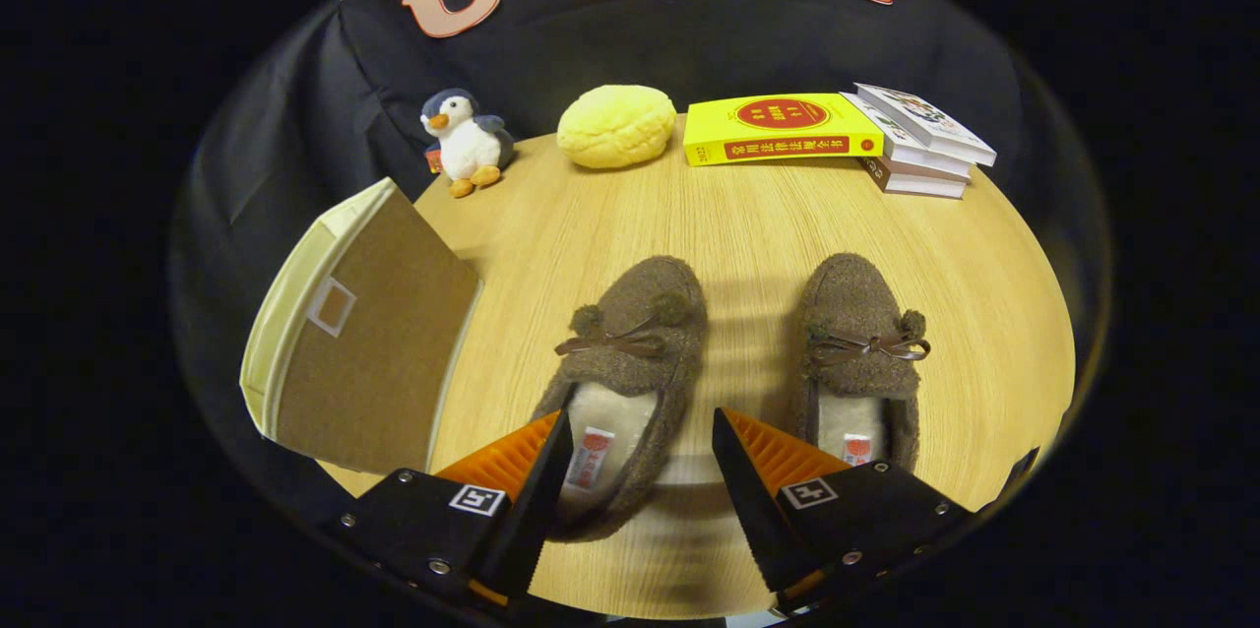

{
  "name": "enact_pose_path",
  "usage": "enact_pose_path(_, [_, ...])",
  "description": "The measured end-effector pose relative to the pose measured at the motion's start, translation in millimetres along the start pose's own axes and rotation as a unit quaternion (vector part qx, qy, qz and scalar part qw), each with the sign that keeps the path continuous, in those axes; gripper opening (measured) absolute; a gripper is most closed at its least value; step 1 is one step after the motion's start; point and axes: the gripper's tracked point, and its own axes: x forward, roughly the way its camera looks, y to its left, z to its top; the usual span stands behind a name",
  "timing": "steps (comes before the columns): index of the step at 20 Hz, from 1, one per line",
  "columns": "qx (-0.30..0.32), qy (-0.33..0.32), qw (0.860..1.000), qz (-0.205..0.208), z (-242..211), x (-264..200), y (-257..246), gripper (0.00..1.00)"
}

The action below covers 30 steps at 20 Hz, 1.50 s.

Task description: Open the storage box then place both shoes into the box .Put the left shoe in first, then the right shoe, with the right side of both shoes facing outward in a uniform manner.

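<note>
Claw [638, 446] spread open above the light wooden tabletop [748, 244], heel of the left fuzzy brown moccasin slipper [630, 367] between its fingers, right matching slipper [861, 357] just beside, closed beige fabric storage box [359, 333] left of them, plush penguin [466, 144] beyond
</note>
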Motion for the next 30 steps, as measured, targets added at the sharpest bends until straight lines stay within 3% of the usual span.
enact_pose_path(4, [0.025, -0.024, 0.999, -0.022, 9.6, 25.1, -5.9, 0.78])
enact_pose_path(6, [0.013, -0.013, 0.999, -0.035, 3.2, 37.0, -13.5, 0.67])
enact_pose_path(7, [0.018, -0.012, 1.0, -0.021, 2.6, 40.3, -7.6, 0.5])
enact_pose_path(9, [0.047, -0.014, 0.999, -0.014, 3.3, 42.3, -3.3, 0.32])
enact_pose_path(13, [0.096, -0.001, 0.995, -0.012, 5.9, 43.7, -5.1, 0.11])
enact_pose_path(19, [0.12, -0.007, 0.993, -0.017, 23.5, 19.2, -1.2, 0.08])
enact_pose_path(23, [0.131, -0.03, 0.991, 0.024, 56.5, -20.3, 38.1, 0.08])
enact_pose_path(30, [0.083, -0.077, 0.991, 0.064, 122.5, -86.6, 126.2, 0.08])
